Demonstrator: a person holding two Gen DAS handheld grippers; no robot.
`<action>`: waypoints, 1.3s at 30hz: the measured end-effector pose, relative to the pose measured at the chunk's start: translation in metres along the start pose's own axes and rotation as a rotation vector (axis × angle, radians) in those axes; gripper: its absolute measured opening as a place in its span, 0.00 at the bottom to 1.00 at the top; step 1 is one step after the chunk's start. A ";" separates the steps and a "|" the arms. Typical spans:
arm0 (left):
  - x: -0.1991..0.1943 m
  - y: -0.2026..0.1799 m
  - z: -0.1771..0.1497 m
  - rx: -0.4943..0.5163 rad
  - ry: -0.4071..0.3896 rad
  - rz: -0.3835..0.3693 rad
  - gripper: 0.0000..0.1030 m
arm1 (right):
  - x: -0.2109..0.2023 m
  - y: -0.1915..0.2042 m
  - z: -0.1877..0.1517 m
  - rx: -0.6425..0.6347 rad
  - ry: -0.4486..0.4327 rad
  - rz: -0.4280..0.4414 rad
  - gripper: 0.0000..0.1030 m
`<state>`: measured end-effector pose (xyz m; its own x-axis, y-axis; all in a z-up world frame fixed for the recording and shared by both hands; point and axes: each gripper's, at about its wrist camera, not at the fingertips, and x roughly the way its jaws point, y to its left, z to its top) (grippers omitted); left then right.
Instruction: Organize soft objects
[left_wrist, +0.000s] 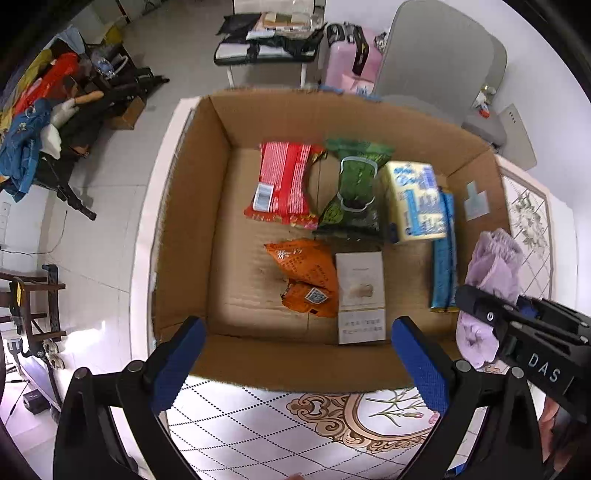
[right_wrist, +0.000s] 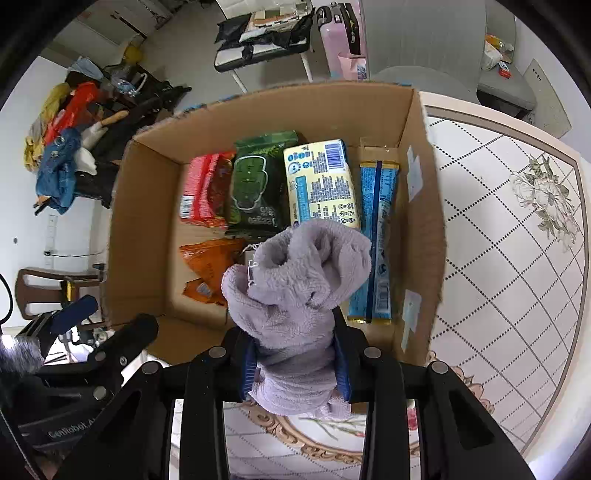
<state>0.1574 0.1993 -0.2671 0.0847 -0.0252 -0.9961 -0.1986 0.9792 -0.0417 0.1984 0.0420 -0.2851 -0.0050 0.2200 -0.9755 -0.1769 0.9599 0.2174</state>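
Observation:
An open cardboard box (left_wrist: 192, 206) stands on the patterned table (left_wrist: 266, 424). Inside lie a red packet (left_wrist: 284, 184), a green wipes pack (left_wrist: 354, 188), a yellow pack (left_wrist: 413, 201), a blue packet (left_wrist: 443, 266), an orange packet (left_wrist: 306, 277) and a white card (left_wrist: 360, 295). My left gripper (left_wrist: 295, 365) is open and empty at the box's near wall. My right gripper (right_wrist: 295, 354) is shut on a lilac fleece cloth (right_wrist: 295, 280) and holds it over the box's near edge (right_wrist: 177, 347). The cloth also shows in the left wrist view (left_wrist: 491, 273).
Beyond the box is tiled floor with a small table (left_wrist: 266, 48) piled with bags, a pink suitcase (left_wrist: 347, 62), a grey chair (left_wrist: 436, 62) and a heap of clothes (left_wrist: 40, 122) at the left. A wooden chair (right_wrist: 44, 288) stands at the left.

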 end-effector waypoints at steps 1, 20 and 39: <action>0.006 0.002 0.001 -0.001 0.012 -0.004 1.00 | 0.006 0.000 0.002 0.005 0.007 -0.007 0.35; 0.019 -0.003 0.006 0.034 0.021 -0.023 1.00 | 0.020 -0.015 0.005 0.025 0.020 -0.147 0.83; -0.095 -0.003 -0.022 0.045 -0.187 0.007 1.00 | -0.090 -0.007 -0.050 0.036 -0.162 -0.167 0.89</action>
<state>0.1282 0.1942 -0.1741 0.2645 0.0157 -0.9643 -0.1562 0.9874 -0.0268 0.1511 0.0066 -0.2001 0.1803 0.0798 -0.9804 -0.1271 0.9902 0.0573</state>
